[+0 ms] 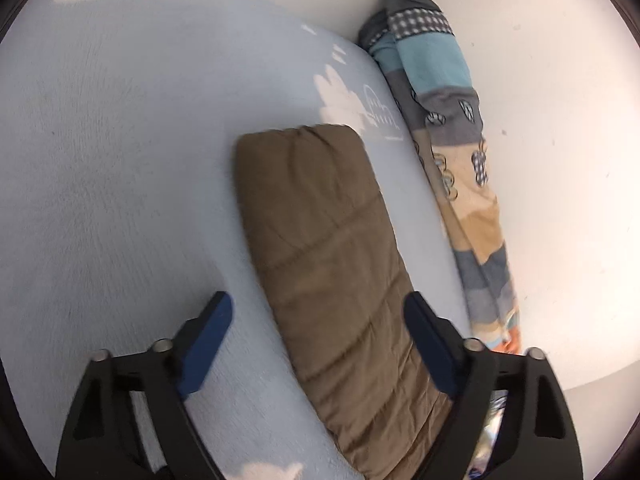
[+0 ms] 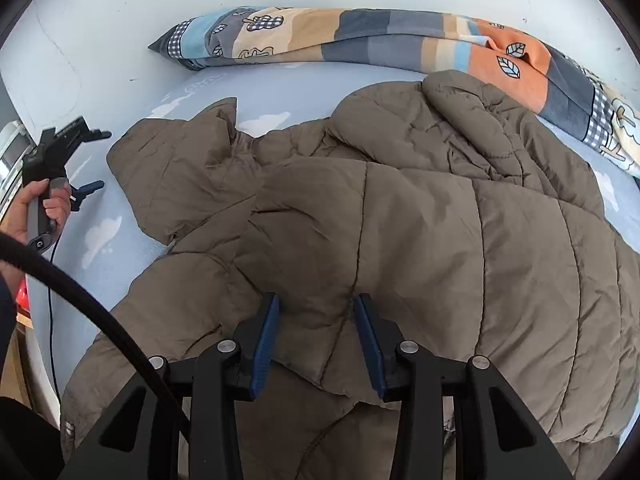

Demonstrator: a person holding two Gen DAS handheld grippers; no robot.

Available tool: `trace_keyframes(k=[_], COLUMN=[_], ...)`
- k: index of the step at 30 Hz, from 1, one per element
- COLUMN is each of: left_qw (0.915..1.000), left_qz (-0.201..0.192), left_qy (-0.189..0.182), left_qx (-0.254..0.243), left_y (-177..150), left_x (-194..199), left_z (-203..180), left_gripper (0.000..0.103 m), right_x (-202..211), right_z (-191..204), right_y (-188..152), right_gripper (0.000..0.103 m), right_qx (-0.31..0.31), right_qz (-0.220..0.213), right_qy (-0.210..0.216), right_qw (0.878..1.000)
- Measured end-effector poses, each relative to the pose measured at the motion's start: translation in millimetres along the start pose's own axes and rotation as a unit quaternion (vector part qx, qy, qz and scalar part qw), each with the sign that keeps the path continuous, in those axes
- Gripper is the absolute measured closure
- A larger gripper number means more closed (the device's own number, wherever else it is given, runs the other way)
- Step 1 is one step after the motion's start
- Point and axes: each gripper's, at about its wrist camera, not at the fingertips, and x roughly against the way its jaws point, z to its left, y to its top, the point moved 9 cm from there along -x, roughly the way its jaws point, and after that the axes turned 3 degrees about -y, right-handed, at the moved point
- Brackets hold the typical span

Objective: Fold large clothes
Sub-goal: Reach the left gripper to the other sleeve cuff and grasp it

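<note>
Left wrist view motion-blurred, worst on bedsheet (image 1: 100, 168) at left. Jacket sleeve (image 1: 332, 272) cut off at bottom edge, near end behind left gripper (image 1: 320, 340) finger; rest of jacket out of frame there. Patterned blanket (image 1: 452, 152) lower end hidden behind same gripper body. Right wrist view: jacket (image 2: 400, 240) hem hidden under right gripper (image 2: 316, 344) frame, right side cut by lens rim. Can't tell if right pads press fabric. Blanket runs off right edge. Person's hand (image 2: 44, 204) partly cropped at left.
</note>
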Motion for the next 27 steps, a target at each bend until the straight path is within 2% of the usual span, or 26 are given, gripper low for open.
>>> trace_keyframes(k=[8, 13, 22, 23, 25, 26, 27], left_qw=[0.9988, 0.9969, 0.996, 0.9959, 0.9965, 0.9969, 0.9968], left_qz=[-0.017, -0.046, -0.062, -0.065, -0.068, -0.065, -0.059], left_qy=[-0.045, -0.063, -0.061, -0.06, -0.048, -0.044, -0.051], left_qx=[0.006, 0.014, 0.021, 0.019, 0.012, 0.013, 0.017], left_y=[24, 33, 40, 40, 40, 39, 39], left_x=[-19, -23, -27, -27, -26, -27, -28], left_z=[-5, -6, -4, -4, -4, -2, -1], left_gripper=[0.022, 0.022, 0.022, 0.024, 0.053, 0.083, 0.086], right_x=[1, 0, -5, -5, -5, -6, -6], right_z=[1, 1, 2, 2, 2, 2, 2], right_y=[0, -2, -4, -4, -5, -5, -5], right_gripper=[0.061, 0.06, 0.06, 0.06, 0.06, 0.06, 0.06], right_qx=[-0.009, -0.007, -0.008, -0.009, -0.012, -0.012, -0.011], right_qz=[-0.001, 0.003, 0.007, 0.007, 0.007, 0.008, 0.008], right_qy=[0.009, 0.012, 0.016, 0.016, 0.018, 0.018, 0.018], right_qw=[1.0, 1.0, 1.0, 1.0, 1.0, 1.0, 1.0])
